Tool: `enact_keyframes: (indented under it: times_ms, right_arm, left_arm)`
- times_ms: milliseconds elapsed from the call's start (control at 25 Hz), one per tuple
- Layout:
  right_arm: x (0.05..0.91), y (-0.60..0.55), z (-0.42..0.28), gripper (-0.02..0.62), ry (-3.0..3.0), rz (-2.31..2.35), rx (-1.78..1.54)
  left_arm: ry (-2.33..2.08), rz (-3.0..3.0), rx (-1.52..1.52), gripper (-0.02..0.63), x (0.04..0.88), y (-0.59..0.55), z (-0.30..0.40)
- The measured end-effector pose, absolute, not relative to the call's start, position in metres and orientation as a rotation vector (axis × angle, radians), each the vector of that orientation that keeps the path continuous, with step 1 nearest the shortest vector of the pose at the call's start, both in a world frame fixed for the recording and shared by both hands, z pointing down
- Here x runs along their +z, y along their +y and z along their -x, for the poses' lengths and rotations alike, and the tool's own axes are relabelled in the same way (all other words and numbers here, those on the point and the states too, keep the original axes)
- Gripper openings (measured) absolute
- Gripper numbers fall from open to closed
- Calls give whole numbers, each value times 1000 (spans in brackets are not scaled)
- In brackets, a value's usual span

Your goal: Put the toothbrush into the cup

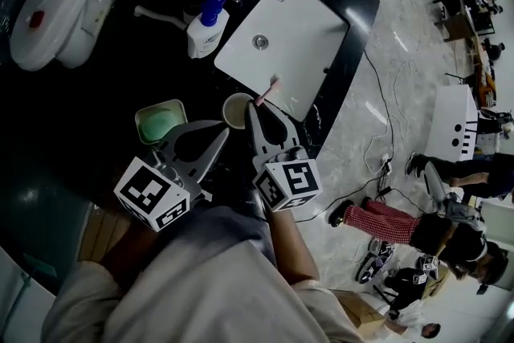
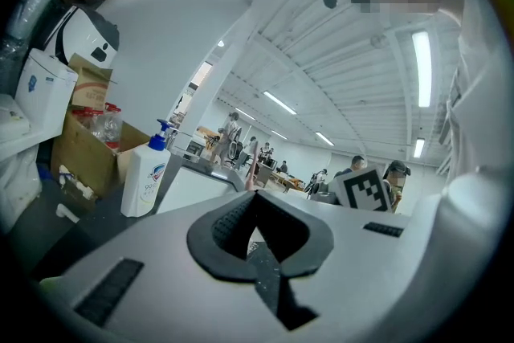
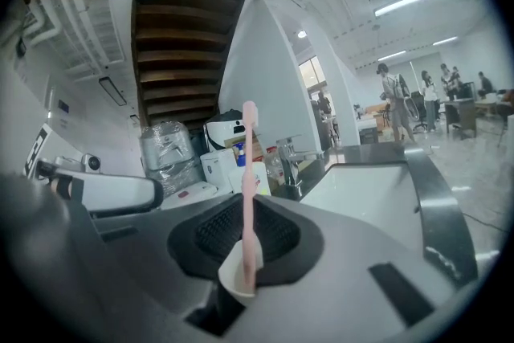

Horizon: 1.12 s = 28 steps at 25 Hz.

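Toothbrush nearly home. The left gripper is clenched on nothing. Just beyond its tip the cup already takes the handle's lower end, while the right gripper seems to pinch that handle. Only letting go remains.

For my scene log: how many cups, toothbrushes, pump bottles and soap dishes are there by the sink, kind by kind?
cup: 1
toothbrush: 1
pump bottle: 1
soap dish: 1
Total: 4
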State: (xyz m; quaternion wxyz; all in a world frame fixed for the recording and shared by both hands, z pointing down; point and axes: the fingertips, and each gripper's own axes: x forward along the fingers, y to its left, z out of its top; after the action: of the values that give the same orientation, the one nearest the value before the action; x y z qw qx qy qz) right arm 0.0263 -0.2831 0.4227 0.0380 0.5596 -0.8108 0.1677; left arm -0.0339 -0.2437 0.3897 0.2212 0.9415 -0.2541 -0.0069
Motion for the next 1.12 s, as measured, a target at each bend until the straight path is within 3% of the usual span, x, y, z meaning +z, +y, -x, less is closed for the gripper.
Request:
enact_keyframes:
  times_ms: [1120]
  right_arm:
    - [469, -288, -27, 43, -2396, -1691, 580]
  left_arm:
    - [-707, -2615, 33, 9, 400, -238, 30]
